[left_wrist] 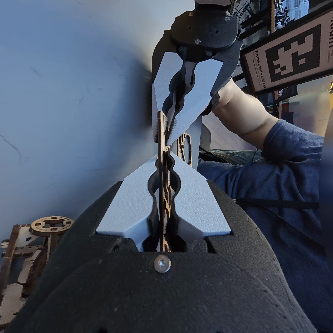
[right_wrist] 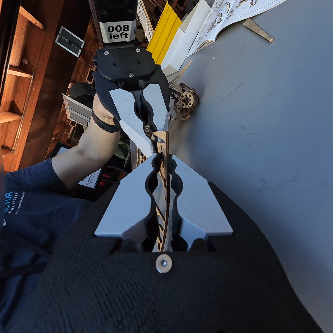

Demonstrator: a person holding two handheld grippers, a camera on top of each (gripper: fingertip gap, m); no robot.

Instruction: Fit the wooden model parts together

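Held in the air above the grey tabletop point(right_wrist: 270, 126), a thin laser-cut wooden sheet point(left_wrist: 161, 180) is clamped edge-on by the left gripper point(left_wrist: 163, 158) and right gripper point(right_wrist: 163, 158); opposing twist could snap it.

I seem to be in a hobby workshop: wooden beams and shelving point(right_wrist: 21, 72), a grey surface point(right_wrist: 270, 126) with an open instruction booklet point(right_wrist: 225, 16), a half-built wooden model point(right_wrist: 185, 100), and stacked boxes point(right_wrist: 173, 36).
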